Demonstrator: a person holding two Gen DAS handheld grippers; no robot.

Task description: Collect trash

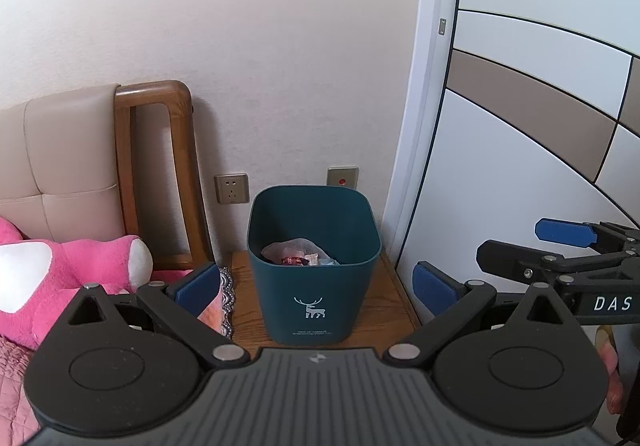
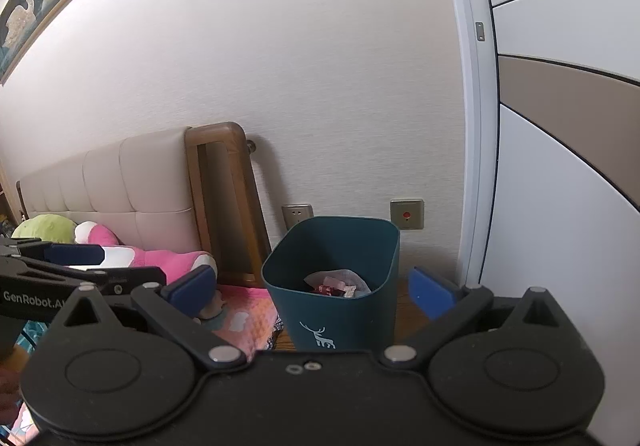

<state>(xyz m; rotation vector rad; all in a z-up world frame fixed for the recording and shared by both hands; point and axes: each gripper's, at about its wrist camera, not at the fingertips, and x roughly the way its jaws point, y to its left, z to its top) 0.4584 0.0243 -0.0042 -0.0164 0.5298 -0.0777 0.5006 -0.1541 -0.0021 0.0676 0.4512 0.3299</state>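
I am squaring both spread, empty grippers, left (image 1: 316, 292) and right (image 2: 314, 292), on the dark teal plastic bin (image 1: 314, 270); its wrappers (image 1: 298, 256) probably need a deep, centred reach.

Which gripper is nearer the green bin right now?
Left, slightly. The left gripper faces the green bin head-on, framing it; the right gripper sits back, off to the bin's right. Both open, empty.

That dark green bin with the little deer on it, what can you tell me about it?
The bin is dark teal, looks like smooth plastic, squarish with rounded corners, tapering downward. A white deer logo with small print marks its front. It stands upright and lidless on a wooden bedside table near the wall, holding crumpled wrappers and paper low inside. Neither gripper touches it.
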